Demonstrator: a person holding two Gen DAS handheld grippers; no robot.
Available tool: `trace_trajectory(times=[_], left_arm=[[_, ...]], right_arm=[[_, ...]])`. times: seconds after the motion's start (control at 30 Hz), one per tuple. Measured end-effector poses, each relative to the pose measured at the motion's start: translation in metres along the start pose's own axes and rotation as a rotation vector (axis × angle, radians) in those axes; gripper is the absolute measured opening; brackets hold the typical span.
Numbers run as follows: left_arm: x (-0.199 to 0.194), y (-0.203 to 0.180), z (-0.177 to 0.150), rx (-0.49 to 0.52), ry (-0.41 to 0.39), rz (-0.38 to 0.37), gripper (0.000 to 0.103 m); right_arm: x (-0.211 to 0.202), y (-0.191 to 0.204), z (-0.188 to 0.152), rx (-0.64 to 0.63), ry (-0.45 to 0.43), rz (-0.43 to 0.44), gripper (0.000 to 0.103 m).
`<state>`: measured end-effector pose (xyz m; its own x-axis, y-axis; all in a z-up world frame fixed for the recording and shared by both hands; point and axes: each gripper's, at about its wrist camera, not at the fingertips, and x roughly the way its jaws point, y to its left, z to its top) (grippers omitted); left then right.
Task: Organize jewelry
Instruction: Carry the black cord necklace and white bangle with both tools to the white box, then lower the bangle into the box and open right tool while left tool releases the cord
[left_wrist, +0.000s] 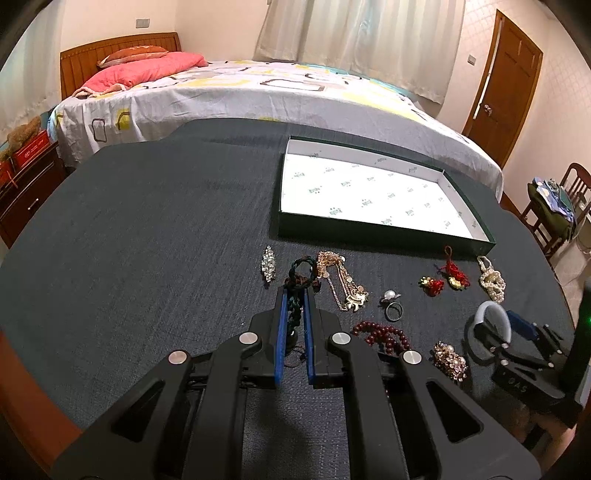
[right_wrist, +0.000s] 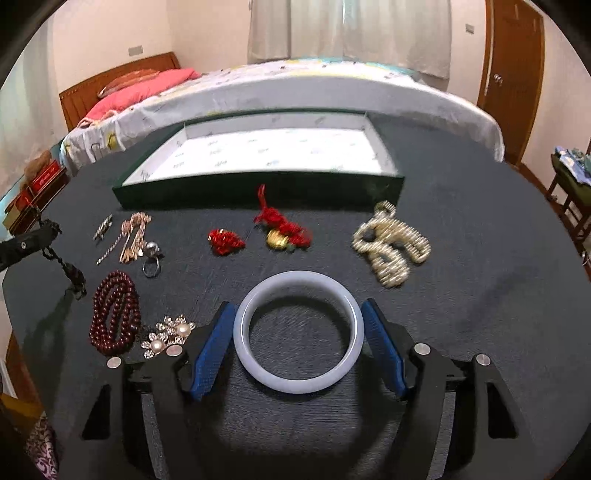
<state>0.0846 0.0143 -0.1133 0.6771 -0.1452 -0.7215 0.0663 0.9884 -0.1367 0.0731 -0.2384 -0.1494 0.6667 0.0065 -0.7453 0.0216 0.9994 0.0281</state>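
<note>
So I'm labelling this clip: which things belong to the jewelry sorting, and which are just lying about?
Job: green braided cord bracelet in left gripper; pale jade bangle between right gripper's fingers; dark green tray.
Lying about: bed; wooden door.

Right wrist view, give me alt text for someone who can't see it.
An open right claw straddles a pale bangle lying on a dark table, pads not pressing it. Beyond lie red tassel charms, a pearl bracelet, dark red beads and an empty white-lined tray.
</note>
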Motion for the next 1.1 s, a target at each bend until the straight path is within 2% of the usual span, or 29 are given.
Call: trace_trajectory(times=[0.27,0.6,0.87,1.1], left_arm=[[-0.017,-0.004,0.011,-0.003,-0.049,-0.012,0.009],[-0.032,-0.027,0.052,0.036,-0.137,-0.061,0.009],[-0.018,-0.050,0.104,0.068,-0.213,-0.091,0.009],[0.029,-0.065,0.147,0.082,-0.229,-0.085,0.009]], right_arm=[[-0.023,-0.009,0.017,0.022,-0.067,0.009,0.068],[-0.035,-0.010,0.057,0.021,-0.147,0.047,0.068],[-0.018,-0.015,0.111,0.021,-0.206,0.057,0.068],[0.026,-0.015,0.159,0.018,-0.223,0.052,0.068]])
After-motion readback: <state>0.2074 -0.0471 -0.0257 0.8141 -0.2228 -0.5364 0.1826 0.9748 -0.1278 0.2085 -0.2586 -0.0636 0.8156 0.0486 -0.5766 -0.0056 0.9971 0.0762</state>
